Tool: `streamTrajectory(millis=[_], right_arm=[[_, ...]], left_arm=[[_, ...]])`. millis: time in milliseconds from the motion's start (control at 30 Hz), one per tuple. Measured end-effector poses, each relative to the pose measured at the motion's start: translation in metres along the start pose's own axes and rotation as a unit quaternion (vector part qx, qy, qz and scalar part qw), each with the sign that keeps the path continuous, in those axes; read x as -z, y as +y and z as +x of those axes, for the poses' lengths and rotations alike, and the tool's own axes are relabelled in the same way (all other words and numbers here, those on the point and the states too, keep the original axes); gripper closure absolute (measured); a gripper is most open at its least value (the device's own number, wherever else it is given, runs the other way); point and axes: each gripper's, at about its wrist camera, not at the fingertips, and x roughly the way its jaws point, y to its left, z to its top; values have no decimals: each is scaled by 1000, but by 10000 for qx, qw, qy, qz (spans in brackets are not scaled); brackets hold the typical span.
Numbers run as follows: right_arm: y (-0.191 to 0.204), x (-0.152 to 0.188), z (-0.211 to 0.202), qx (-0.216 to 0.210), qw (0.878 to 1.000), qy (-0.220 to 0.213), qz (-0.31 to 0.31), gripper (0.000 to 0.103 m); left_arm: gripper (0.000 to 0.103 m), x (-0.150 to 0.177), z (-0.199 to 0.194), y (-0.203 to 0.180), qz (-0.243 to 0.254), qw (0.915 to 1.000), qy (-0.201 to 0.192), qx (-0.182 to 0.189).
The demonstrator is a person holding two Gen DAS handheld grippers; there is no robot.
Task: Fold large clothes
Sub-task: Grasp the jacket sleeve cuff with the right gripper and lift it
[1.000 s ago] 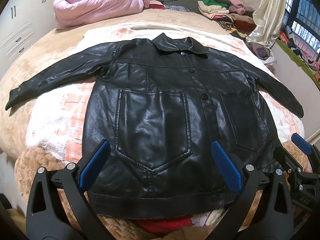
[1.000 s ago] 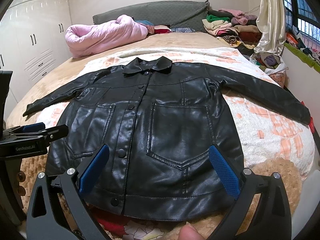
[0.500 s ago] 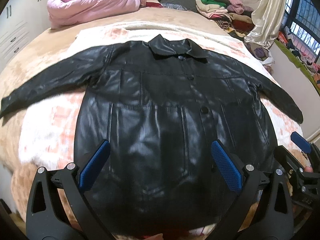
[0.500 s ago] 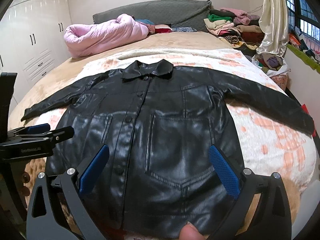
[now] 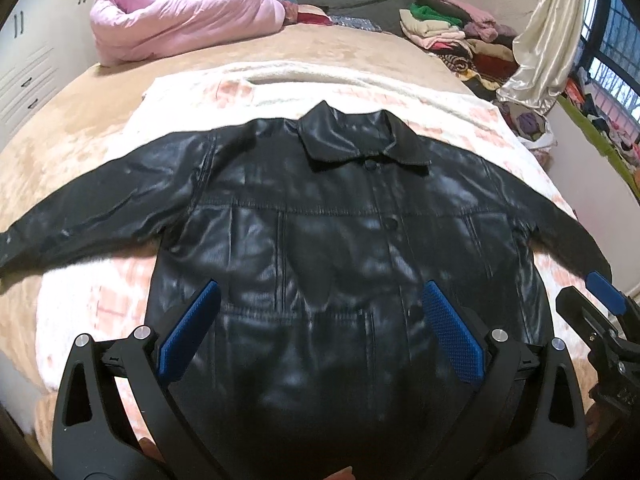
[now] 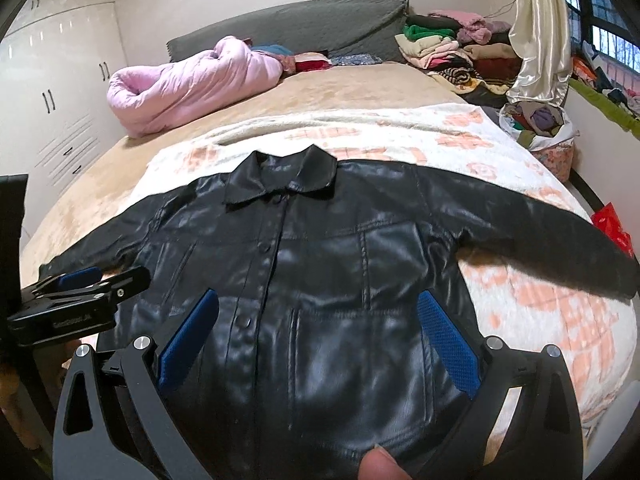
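Black glossy leather jacket (image 5: 340, 264) lies front-up and buttoned on a white-and-peach fleece blanket (image 6: 532, 308) spread over the tan plush bed (image 5: 56, 152), collar toward the headboard, both sleeves stretched straight out to the sides. Laid flat like this, every seam is readable and either sleeve can be folded inward without dragging the body. Left gripper (image 5: 318, 332) hovers over the lower front of the jacket, its blue-padded fingers (image 5: 452, 336) spread wide with nothing between them; right gripper (image 6: 316, 336) sits likewise over the other front panel, fingers wide apart and empty. Both tools are side by side near the hem, each visible at the edge of the other's view, probably squaring up for a two-point pick at the bottom edge or sides. Whether either touches the leather cannot be told; the near frames are smeared. A pink quilted duvet (image 6: 188, 80) bundle and a stack of folded clothes (image 6: 440, 48) sit well apart, near the headboard.
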Motion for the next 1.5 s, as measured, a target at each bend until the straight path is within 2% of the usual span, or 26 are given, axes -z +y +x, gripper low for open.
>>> streamTrajectory(millis=[233,467,733,1000,1167,1300,1500], right_arm=[[-15,-33,22,149,9997,-73,197,4],[-50,-54,47,394,9975,-44,579,4],[-108,-56,66,697,9901,11,1215,4],[-167,-46,75,1229,9765,-44,1770,4],[-209,-35,78,1700,9604,-81,2206,4],[-245,-22,84,2240,9375,14,2661,4],[-285,-4,68,2373,9016,-277,3605,4]], left_arm=[[8,-26,12,-7,-81,9999,-92,33],[8,-46,29,-23,-66,9999,-82,38],[8,-55,55,-51,86,9999,85,37],[8,-60,89,-86,294,9990,316,116],[8,-58,108,-107,524,9973,417,316],[8,-54,123,-124,648,9957,519,401],[8,-55,141,-148,831,9928,656,563]])
